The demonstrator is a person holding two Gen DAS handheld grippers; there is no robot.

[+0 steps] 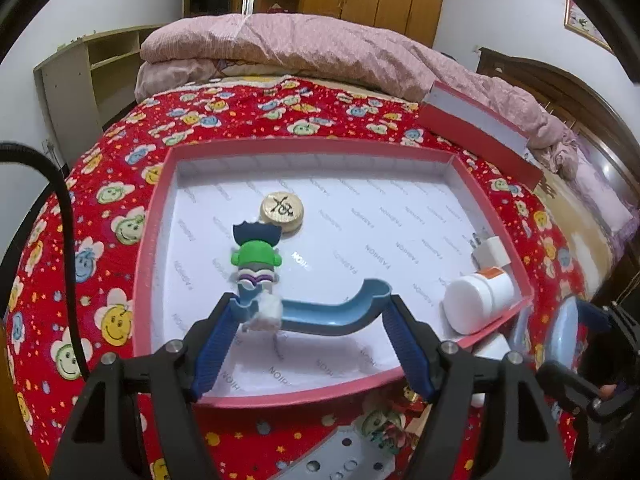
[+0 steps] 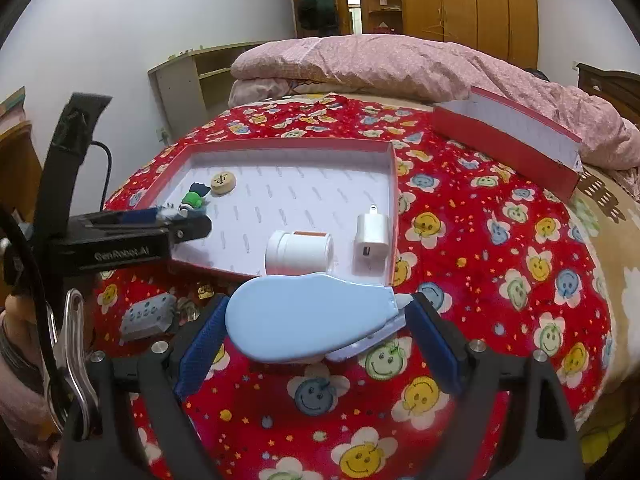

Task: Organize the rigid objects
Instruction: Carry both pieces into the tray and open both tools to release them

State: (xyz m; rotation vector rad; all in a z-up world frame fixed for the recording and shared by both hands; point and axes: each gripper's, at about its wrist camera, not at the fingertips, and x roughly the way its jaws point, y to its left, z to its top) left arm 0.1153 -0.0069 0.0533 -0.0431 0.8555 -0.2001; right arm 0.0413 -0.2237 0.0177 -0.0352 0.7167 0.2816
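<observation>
The red quilt printed with smiling flowers (image 2: 480, 240) covers the bed, and on it lies the landmark: a shallow pink-rimmed cardboard tray with a white printed floor (image 1: 154, 216). Beyond the tray's far right corner, well apart, its matching red lid (image 2: 508, 144) leans on the pink duvet.

The left gripper (image 1: 312, 304) hangs over the tray's near edge, its blue-padded jaws clamped on the two ends of a curved blue plastic piece (image 1: 332, 312), whose long axis runs crosswise between the pads. A green-and-navy toy figure (image 1: 256, 256) and a scrap of white fluff (image 1: 266, 314) sit at its left end; whether they are joined to it I cannot tell. This piece is already above the tray floor, so setting it down looks like a short drop.

The right gripper (image 2: 316, 320) is outside the tray, just before its near right corner, jaws wide and gripping a pale blue teardrop-shaped plastic case (image 2: 304, 320) across its length, narrow tip towards the right pad. It must travel forward over the rim.

Inside that corner a white plastic jar on its side (image 2: 298, 252) and a white plug-in charger (image 2: 372, 236) crowd the landing spot; open floor lies further in. A gold round token with black writing (image 1: 282, 210) rests mid-tray. A grey perforated block (image 2: 148, 316) lies on the quilt before the tray's near edge.
</observation>
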